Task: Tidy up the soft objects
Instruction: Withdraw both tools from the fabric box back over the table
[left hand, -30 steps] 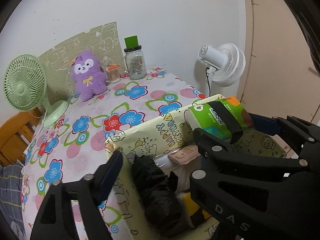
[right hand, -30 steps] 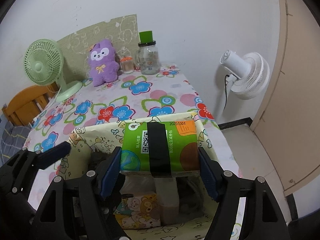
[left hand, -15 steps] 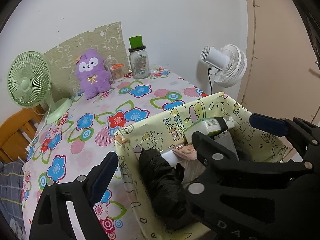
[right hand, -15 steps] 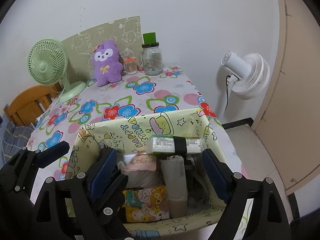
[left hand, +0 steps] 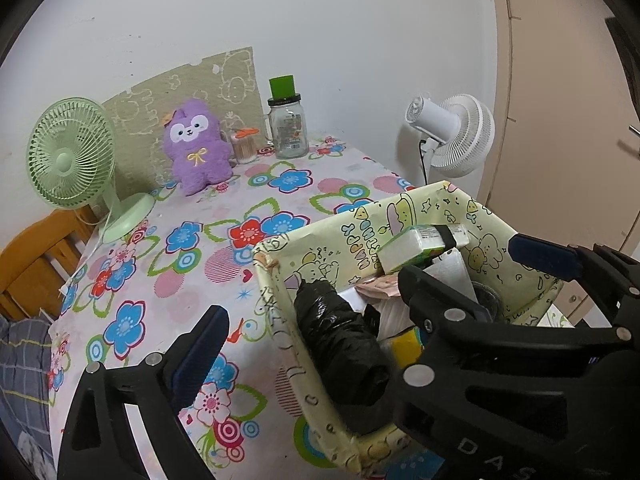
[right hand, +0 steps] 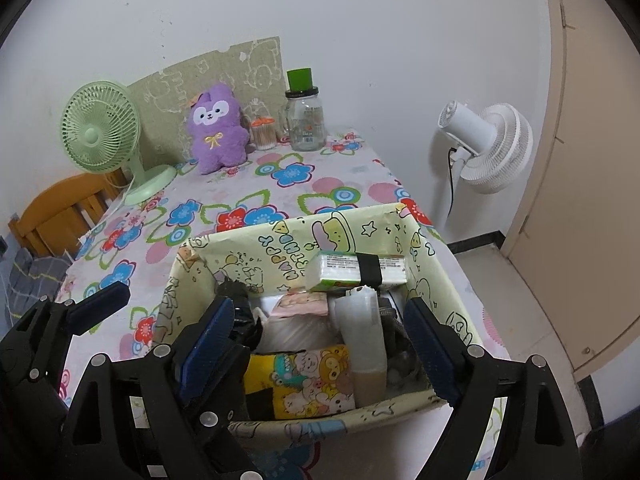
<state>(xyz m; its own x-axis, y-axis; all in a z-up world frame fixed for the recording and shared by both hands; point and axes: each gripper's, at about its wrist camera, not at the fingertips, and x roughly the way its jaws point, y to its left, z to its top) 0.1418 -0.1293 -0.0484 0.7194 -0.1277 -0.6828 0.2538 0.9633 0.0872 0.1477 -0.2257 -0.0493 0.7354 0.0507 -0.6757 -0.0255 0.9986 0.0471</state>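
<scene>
Nearest the right wrist camera, the right claw [right hand: 316, 344] stands wide apart with nothing between its blue pads, both hanging over the near half of the cartoon-print storage box [right hand: 448, 280]. The left claw [left hand: 364, 292] is opening, its jaws spread very wide and empty; one blue pad hangs over the flowered desk [left hand: 168, 280] at 7 o'clock of the box, the other past the box's wall at 3 o'clock.

Inside the box, at its 6 o'clock side, a yellow bear-print pack [right hand: 304, 376] stands against the near wall. Just beside it at 3 o'clock stands a translucent roll [right hand: 362, 332]. A crumpled black plastic bag [left hand: 340, 344] fills the 9 o'clock side. A clear plastic bag [right hand: 292, 330] and a pink printed pack [right hand: 300, 305] lie in the middle. At 12 o'clock, a green tissue pack [right hand: 356, 271] with a black band lies against the far wall, resting on the things below it.

Farther along the desk, at about 11 o'clock, a purple plush toy [right hand: 218, 130] sits upright against a patterned board [right hand: 224, 68] on the wall. Beside it at 3 o'clock are a small toothpick jar [right hand: 264, 134] and a glass jar with a green cap [right hand: 306, 114]. A green desk fan [right hand: 104, 136] stands at 10 o'clock, and a white fan [right hand: 488, 146] stands off the desk at 2 o'clock.
</scene>
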